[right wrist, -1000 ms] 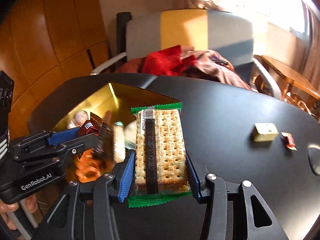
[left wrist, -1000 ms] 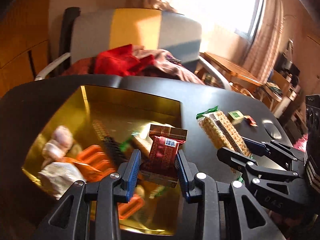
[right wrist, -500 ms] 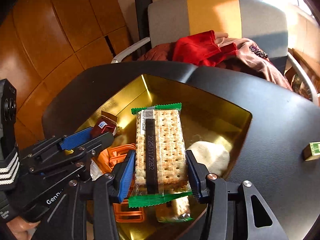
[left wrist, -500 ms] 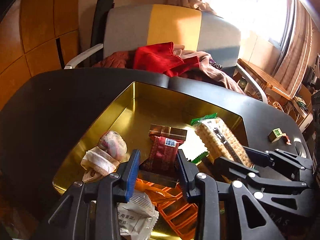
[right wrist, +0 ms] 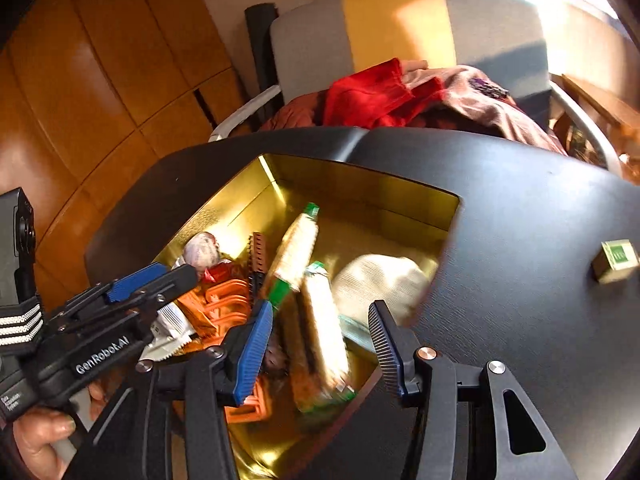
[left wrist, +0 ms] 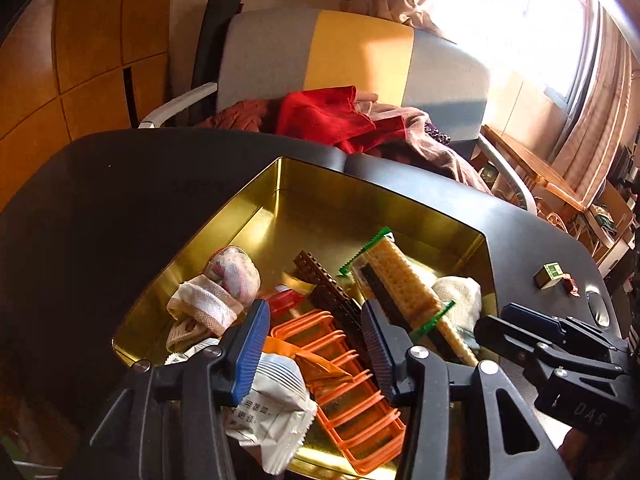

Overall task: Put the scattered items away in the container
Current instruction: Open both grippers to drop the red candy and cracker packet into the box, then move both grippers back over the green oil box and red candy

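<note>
The gold tin (left wrist: 280,184) (right wrist: 360,184) sits on the black table and holds several items. My left gripper (left wrist: 316,344) is open and empty above the tin's near side; it shows at the left of the right wrist view (right wrist: 152,280). The red-brown snack packet (left wrist: 284,300) (right wrist: 218,272) lies in the tin below it. My right gripper (right wrist: 320,344) is open and empty over the tin; it also shows at the right of the left wrist view (left wrist: 520,328). The cracker pack (left wrist: 404,284) (right wrist: 296,252) lies tilted in the tin.
In the tin lie an orange rack (left wrist: 352,396), a white snack bag (left wrist: 276,400), rolled socks (left wrist: 224,284), a brown brick strip (left wrist: 328,288) and a white cloth (right wrist: 380,284). A small green box (right wrist: 616,260) and a red candy (left wrist: 570,284) lie on the table at right. A chair with clothes (left wrist: 340,116) stands behind.
Both grippers opened. The red-brown packet dropped from the left gripper and the cracker pack dropped from the right gripper into the tin.
</note>
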Tool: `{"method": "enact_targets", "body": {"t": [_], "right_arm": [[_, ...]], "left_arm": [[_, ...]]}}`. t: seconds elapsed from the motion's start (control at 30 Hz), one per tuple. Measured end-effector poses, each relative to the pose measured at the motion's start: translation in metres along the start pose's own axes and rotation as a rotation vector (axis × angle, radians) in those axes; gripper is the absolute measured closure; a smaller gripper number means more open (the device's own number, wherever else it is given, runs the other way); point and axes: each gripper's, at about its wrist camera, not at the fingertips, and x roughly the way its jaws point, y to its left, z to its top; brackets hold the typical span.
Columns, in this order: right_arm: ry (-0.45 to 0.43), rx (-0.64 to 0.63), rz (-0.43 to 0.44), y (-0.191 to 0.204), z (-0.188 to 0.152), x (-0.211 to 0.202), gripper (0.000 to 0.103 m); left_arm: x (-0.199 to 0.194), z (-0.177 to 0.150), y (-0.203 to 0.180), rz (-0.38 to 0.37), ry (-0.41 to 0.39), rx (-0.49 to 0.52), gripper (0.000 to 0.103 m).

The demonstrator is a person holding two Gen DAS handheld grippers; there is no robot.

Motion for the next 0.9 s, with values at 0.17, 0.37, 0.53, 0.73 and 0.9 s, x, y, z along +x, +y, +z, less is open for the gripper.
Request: {"method": "enact_targets", "body": {"t": [0.17, 0.37, 0.53, 0.73, 0.9], "right_arm": [[-0.043, 0.045, -0.057, -0.026, -0.02, -0.028, 0.05], [-0.078, 0.107, -0.163, -0.066, -0.044, -0.06, 0.046], [-0.1, 0.158, -0.245, -0.097, -0.063, -0.084, 0.046], [-0.12, 0.269, -0.333, -0.15, -0.086, -0.109, 0.046], [-0.135, 0.368, -0.41, -0.2, -0.099, -0.127, 0.046]], "left_arm": [[-0.012, -0.006, -0.026, -0.021, -0.008, 0.056, 0.054], [-0.025, -0.017, -0.074, -0.06, -0.006, 0.163, 0.051], [-0.033, -0.026, -0.117, -0.109, 0.002, 0.255, 0.051], [-0.026, -0.032, -0.172, -0.178, 0.041, 0.36, 0.05], [-0.007, -0.031, -0.216, -0.221, 0.082, 0.424, 0.049]]}}
